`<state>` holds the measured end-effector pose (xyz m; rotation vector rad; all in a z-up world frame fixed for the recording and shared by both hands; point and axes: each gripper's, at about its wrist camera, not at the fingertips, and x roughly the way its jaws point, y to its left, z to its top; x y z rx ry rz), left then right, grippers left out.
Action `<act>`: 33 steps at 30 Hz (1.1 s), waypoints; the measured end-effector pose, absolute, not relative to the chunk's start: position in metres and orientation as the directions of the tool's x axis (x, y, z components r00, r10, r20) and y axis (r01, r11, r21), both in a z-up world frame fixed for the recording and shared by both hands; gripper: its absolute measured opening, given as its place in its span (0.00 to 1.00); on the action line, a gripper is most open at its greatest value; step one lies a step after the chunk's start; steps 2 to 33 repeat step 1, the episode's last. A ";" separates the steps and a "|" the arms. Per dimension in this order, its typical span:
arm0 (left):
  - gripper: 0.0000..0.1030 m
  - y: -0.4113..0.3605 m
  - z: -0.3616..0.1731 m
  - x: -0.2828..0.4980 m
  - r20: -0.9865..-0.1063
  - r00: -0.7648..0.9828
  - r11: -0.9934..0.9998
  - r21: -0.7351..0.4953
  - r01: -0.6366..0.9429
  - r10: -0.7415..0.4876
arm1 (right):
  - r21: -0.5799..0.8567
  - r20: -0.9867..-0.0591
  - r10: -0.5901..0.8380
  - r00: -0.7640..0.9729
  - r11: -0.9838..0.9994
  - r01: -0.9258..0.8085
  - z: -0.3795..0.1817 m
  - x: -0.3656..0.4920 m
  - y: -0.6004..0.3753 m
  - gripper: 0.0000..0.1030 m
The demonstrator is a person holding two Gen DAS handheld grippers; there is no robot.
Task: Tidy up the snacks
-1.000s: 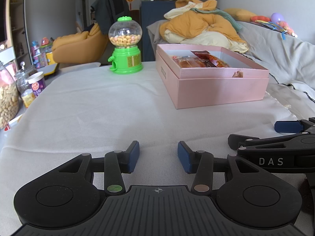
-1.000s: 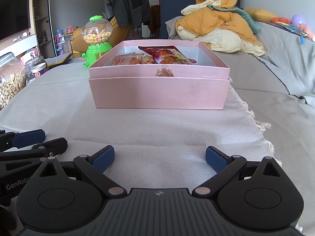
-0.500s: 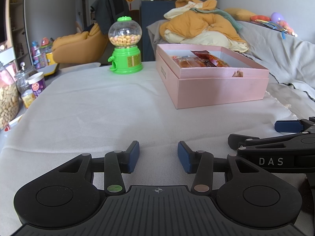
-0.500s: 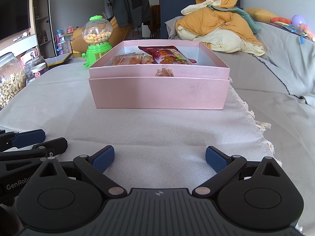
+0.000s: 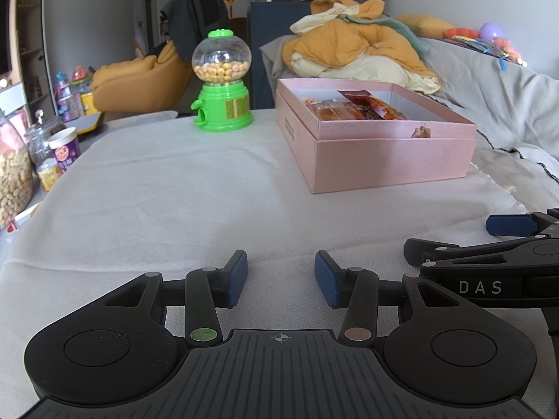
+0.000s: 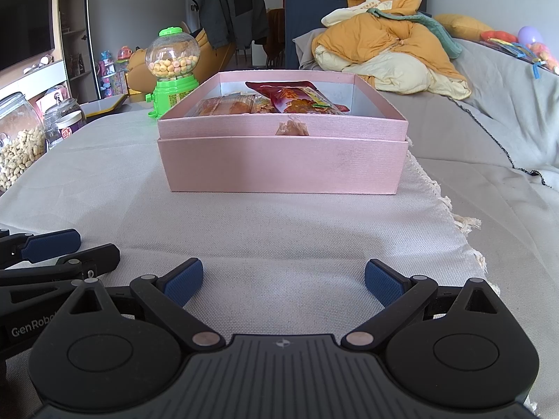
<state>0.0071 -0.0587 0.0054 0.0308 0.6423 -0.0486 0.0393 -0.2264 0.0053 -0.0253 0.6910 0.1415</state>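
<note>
snacks in pink box | candy dispenser behind | both grippers' fingers released, empty

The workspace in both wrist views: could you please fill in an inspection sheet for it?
Surface: pale woven cloth, fringed right edge, bare in front of both grippers.
Job's things: pink box, open, holding snack packets; none outside it.
Clutter: green candy dispenser; peanut jar and purple-labelled tub at the left edge.
Grippers: left gripper open, empty; right gripper open wider, empty.
Cables: nothing seen.
Surroundings: heaped orange bedding, grey-covered sofa, yellow armchair.
</note>
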 end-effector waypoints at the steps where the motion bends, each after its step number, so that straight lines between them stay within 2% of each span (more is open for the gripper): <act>1: 0.48 -0.059 0.005 0.007 -0.599 0.800 0.998 0.014 0.054 -0.035 | 0.024 -0.637 0.122 0.761 0.990 -0.138 0.005 0.039 -0.226 0.96; 33: 0.48 -0.059 0.005 0.007 -0.599 0.800 0.998 0.014 0.054 -0.035 | 0.024 -0.637 0.122 0.761 0.990 -0.138 0.005 0.039 -0.226 0.96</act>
